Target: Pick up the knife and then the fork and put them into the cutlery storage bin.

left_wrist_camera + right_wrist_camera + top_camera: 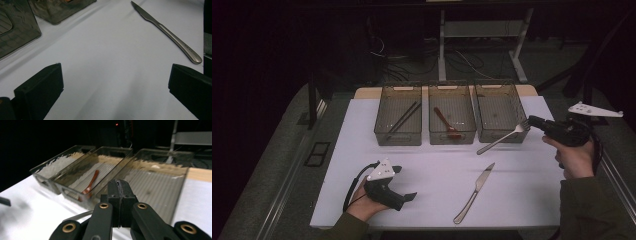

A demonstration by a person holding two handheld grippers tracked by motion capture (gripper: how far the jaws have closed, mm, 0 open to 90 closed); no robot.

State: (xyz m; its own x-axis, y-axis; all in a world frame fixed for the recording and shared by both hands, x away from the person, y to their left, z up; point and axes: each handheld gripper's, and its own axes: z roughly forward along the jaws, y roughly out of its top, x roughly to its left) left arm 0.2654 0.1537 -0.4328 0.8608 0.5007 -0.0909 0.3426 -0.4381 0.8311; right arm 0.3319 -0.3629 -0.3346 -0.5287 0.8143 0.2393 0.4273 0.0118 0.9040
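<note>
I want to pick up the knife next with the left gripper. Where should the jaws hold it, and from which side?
Probably the handle of the knife, from above. It lies flat on the white table, blade pointing away, so the jaws should straddle the narrow handle crosswise.

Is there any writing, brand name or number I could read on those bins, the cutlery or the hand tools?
None can be read.
The three bins carry no visible label.
The knife handle has a few tiny marks near its end, too small to read.
The fork held in the right gripper and the left gripper show no writing.
</note>
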